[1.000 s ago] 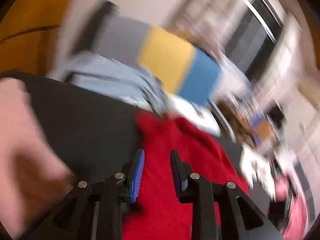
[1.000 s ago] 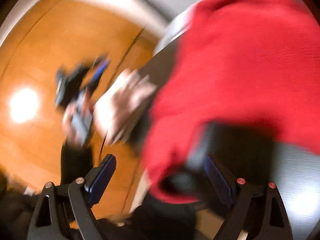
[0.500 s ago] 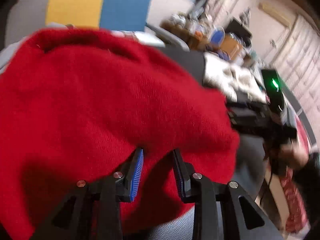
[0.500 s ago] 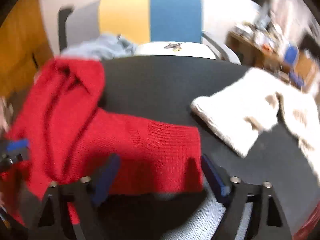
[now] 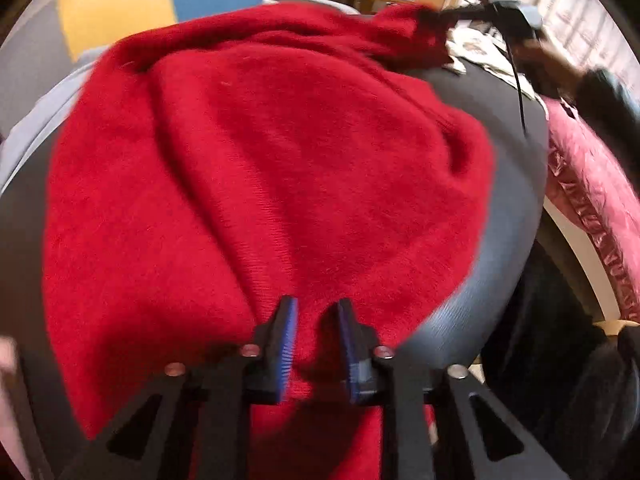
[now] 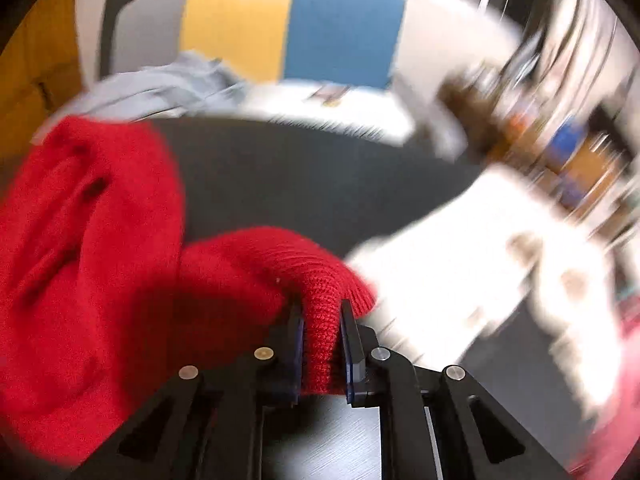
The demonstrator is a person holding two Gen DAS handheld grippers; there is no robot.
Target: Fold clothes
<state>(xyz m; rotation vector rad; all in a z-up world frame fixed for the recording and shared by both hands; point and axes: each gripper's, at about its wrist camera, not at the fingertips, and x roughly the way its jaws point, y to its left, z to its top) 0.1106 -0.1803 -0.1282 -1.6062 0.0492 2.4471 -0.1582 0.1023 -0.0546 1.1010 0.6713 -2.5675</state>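
Observation:
A red knit sweater [image 5: 260, 168] lies bunched over a dark round table [image 5: 512, 208]. My left gripper [image 5: 317, 320] is at its near edge, narrow jaws pinching a fold of the red knit. In the right wrist view, my right gripper [image 6: 322, 328] is shut on a ribbed red cuff [image 6: 324, 292], and the rest of the sweater [image 6: 80, 248] is heaped to the left. The left wrist view shows that sleeve end stretched to the far right, with the other gripper [image 5: 504, 4] and a hand [image 5: 540, 52] behind it. Both views are motion-blurred.
A white garment with tan patches [image 6: 480, 276] lies on the table's right side. A pink quilted item [image 5: 592, 184] hangs past the right rim. Behind the table stands a chair with a yellow and blue back [image 6: 288, 24], with a pale blue garment [image 6: 160, 88] draped on it.
My right gripper's jaws, wide open before, have closed on the ribbed cuff. The left view swung from the table edge to over the sweater, and the sleeve now stretches right.

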